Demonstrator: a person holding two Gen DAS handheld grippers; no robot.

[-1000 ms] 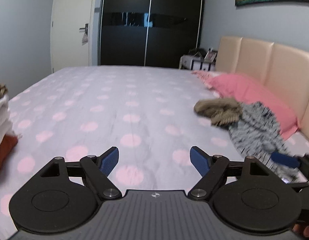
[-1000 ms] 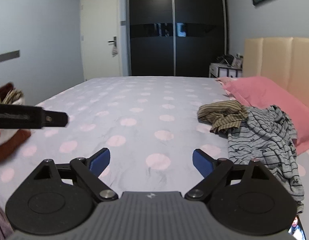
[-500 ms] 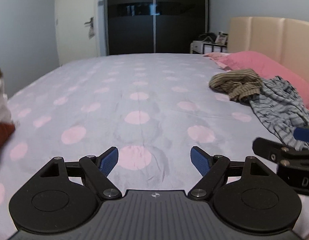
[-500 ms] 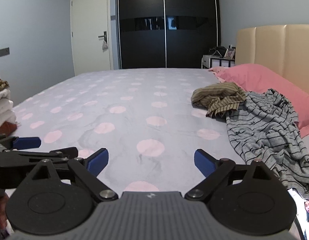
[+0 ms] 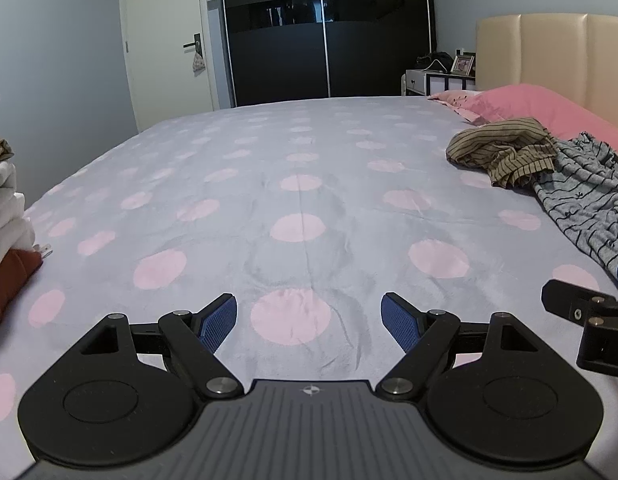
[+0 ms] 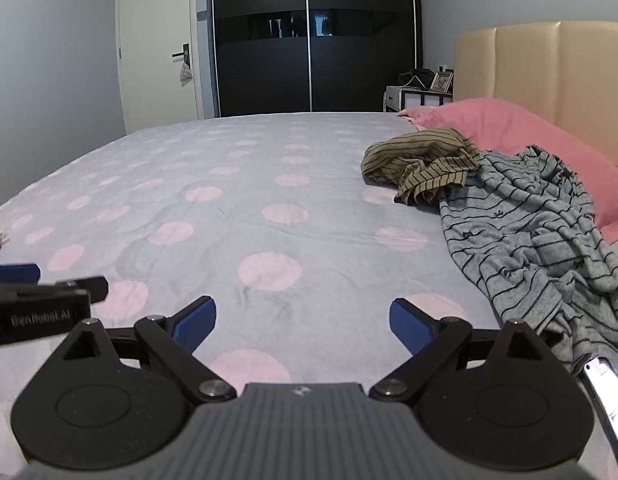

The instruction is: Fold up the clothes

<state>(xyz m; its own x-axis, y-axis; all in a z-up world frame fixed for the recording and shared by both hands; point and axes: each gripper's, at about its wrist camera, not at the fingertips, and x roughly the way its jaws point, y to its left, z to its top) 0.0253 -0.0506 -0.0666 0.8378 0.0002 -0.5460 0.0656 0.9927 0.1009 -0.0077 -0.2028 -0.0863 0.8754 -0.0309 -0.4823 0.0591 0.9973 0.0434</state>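
Hovering low over the bed [image 5: 301,168], both the left gripper [image 5: 309,318] and right gripper [image 6: 303,320] are held wide, empty, since 2 unfolded garments, a grey striped shirt [image 6: 549,240] and an olive striped top [image 6: 421,164], lie ahead-right.

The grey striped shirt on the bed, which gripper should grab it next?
Probably right: the grey striped shirt lies just ahead of the open right gripper; from the open left gripper it sits farther off.
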